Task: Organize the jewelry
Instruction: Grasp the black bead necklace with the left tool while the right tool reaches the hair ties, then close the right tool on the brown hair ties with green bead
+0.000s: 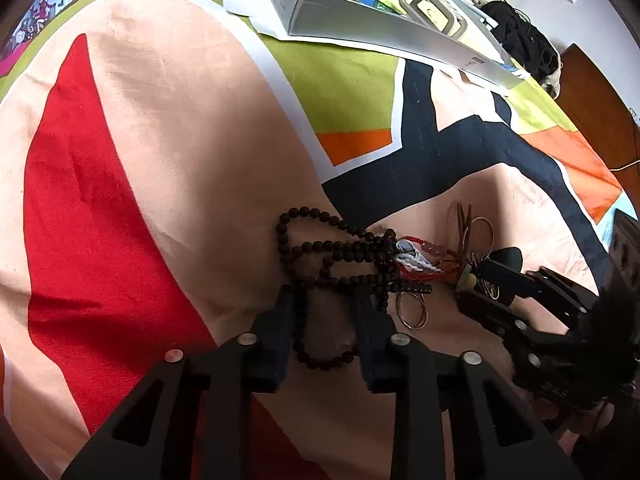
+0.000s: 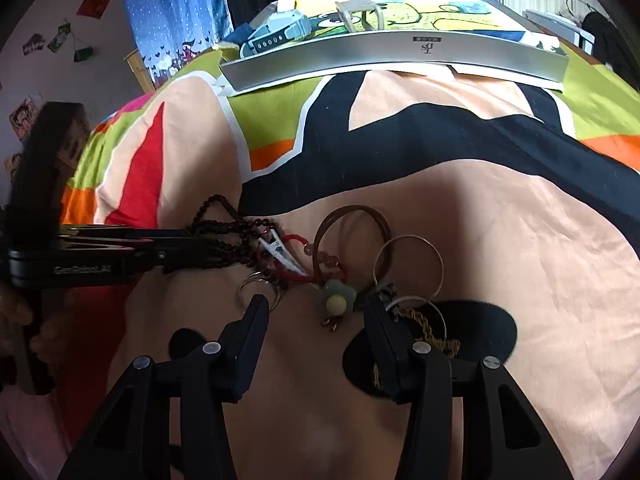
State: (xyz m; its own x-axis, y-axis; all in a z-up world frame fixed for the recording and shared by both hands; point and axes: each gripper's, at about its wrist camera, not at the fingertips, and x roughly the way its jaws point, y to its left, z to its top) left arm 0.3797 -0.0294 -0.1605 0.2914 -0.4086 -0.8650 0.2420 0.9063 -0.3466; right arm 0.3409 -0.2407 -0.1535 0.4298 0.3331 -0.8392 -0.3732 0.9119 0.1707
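A heap of jewelry lies on a colourful bed sheet. A long dark bead string (image 1: 332, 248) lies at the heap's left, seen also in the right wrist view (image 2: 224, 224). My left gripper (image 1: 326, 292) is open, its fingers straddling loops of the bead string. Beside the beads lie a red cord bracelet (image 1: 424, 268), a white clip (image 2: 280, 254), brown hoops (image 2: 352, 220), a silver bangle (image 2: 408, 264), a green flower charm (image 2: 336, 296) and a gold chain (image 2: 432, 332). My right gripper (image 2: 316, 304) is open around the flower charm, low over the sheet.
A long silver-grey box (image 2: 392, 60) lies across the bed behind the heap, with a printed picture board and small devices (image 2: 280, 32) beyond it. Dark clothing (image 1: 524, 40) is piled at the far right. The left gripper's body (image 2: 100, 256) reaches in from the left.
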